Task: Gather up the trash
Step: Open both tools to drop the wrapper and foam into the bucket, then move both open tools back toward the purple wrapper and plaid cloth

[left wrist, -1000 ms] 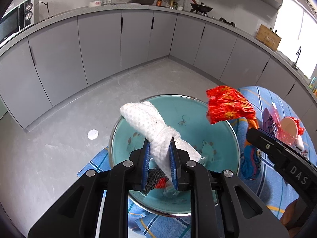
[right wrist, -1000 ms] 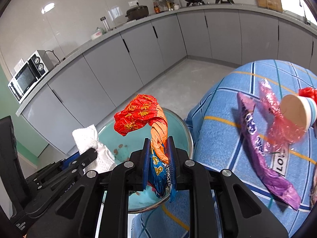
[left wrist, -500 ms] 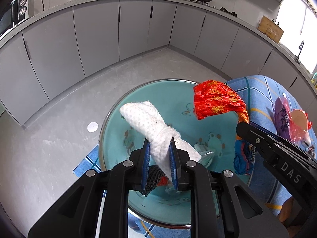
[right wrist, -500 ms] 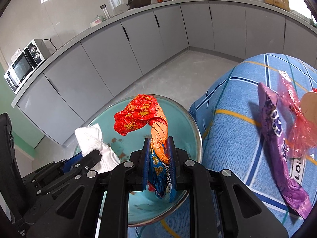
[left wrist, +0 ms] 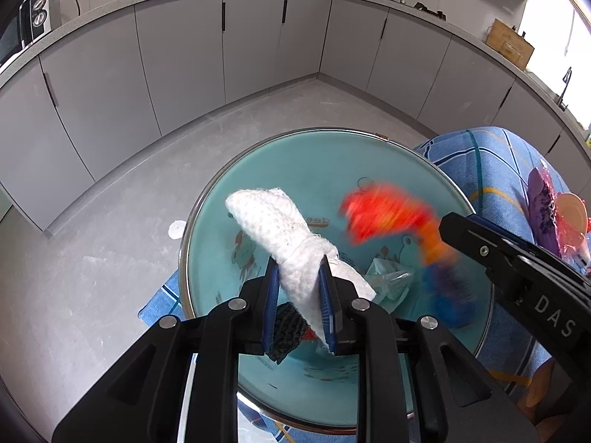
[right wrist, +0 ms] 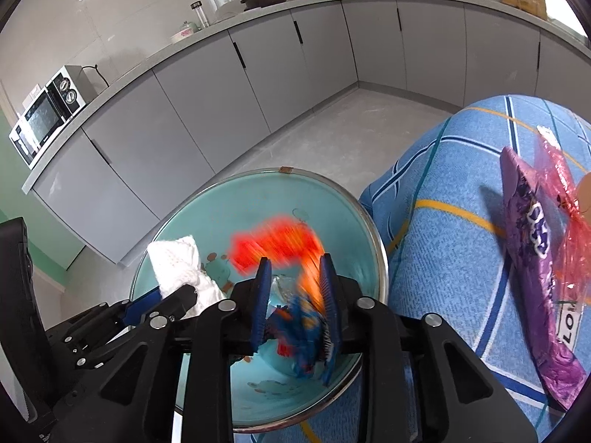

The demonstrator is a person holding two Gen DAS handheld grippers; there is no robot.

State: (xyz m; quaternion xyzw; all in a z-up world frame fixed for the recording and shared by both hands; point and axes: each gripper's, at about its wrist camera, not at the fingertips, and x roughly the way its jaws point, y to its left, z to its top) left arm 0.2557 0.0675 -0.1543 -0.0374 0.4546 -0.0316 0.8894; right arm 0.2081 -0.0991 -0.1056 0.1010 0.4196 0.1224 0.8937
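Your right claw [right wrist: 295, 295]: pads now spread apart, where half a second ago they pinched the red-orange wrapper [right wrist: 280, 247]; wrapper blurred, loose between them above the teal basin [right wrist: 332, 206]. Your left claw [left wrist: 297, 295]: still clamped on white mesh [left wrist: 273, 221], basin below.

bright window daylight, strong fisheye bending — only the red wrapper [left wrist: 384, 214] motion-blurred.

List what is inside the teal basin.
In the teal basin: clear crumpled plastic and a dark mesh scrap. The grippers and the trash they hold cover the rest of the bottom.
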